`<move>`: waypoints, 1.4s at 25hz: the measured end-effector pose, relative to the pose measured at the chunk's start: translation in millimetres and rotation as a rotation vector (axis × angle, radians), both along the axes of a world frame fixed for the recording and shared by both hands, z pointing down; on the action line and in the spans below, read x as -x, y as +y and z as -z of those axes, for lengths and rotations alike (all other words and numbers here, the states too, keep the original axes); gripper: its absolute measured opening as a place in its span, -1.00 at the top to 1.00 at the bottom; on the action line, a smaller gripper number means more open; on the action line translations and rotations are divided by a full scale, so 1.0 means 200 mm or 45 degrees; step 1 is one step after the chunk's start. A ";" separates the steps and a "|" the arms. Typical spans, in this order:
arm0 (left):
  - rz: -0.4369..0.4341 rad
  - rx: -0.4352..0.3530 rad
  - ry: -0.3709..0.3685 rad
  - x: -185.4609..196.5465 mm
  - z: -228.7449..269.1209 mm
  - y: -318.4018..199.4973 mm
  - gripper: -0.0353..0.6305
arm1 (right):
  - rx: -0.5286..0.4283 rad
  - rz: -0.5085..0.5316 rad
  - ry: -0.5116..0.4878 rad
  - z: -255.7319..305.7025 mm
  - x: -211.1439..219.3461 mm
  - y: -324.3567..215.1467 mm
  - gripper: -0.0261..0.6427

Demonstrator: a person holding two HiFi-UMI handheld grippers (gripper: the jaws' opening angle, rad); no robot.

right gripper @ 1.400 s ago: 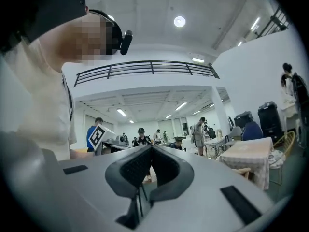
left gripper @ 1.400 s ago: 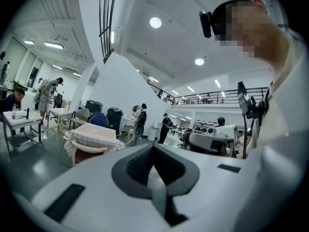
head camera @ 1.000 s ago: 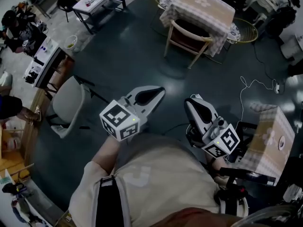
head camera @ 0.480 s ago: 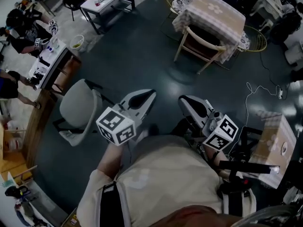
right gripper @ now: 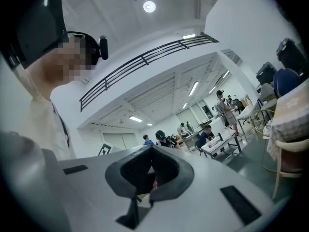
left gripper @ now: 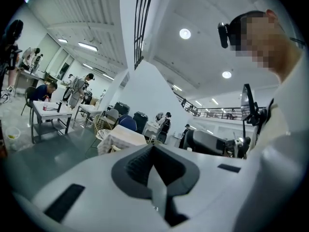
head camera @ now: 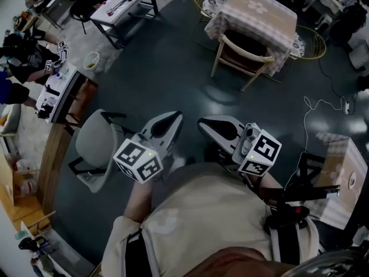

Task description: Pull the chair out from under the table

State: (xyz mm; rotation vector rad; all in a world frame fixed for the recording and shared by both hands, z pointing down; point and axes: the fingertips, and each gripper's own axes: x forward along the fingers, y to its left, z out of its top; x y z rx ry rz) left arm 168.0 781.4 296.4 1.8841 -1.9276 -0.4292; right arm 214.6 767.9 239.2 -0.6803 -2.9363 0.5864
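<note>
A wooden chair (head camera: 242, 53) with a dark seat stands tucked under a small table (head camera: 253, 10) covered by a checked cloth, far ahead across the dark floor. My left gripper (head camera: 173, 120) and right gripper (head camera: 207, 126) are held side by side close to my body, well short of the chair. Both are shut with nothing between their fingers. The left gripper view shows my left gripper (left gripper: 153, 146) and the table (left gripper: 123, 137) small in the distance. In the right gripper view my right gripper (right gripper: 152, 149) sits low, with the chair (right gripper: 289, 163) at the right edge.
A grey office chair (head camera: 95, 140) stands just left of me by a wooden desk (head camera: 57, 97). A white work table (head camera: 124, 2) is at the back left. A cable (head camera: 323, 105) lies on the floor to the right, near a cloth-covered box (head camera: 340, 183). People sit at the far left.
Both grippers have shifted left in the head view and the right one has swung closer to the left. Their jaws stay shut. The wooden chair has not moved.
</note>
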 end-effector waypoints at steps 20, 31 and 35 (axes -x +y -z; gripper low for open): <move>0.007 0.149 -0.080 0.22 0.10 -1.07 0.88 | 0.184 0.106 -0.018 0.04 0.18 -0.99 0.89; -0.087 0.123 -0.064 0.55 0.01 -1.23 0.88 | 0.131 -0.017 0.013 0.00 0.46 -1.17 0.89; -0.206 0.080 -0.070 0.74 0.00 -1.30 0.88 | 0.115 -0.142 0.022 -0.03 0.67 -1.22 0.89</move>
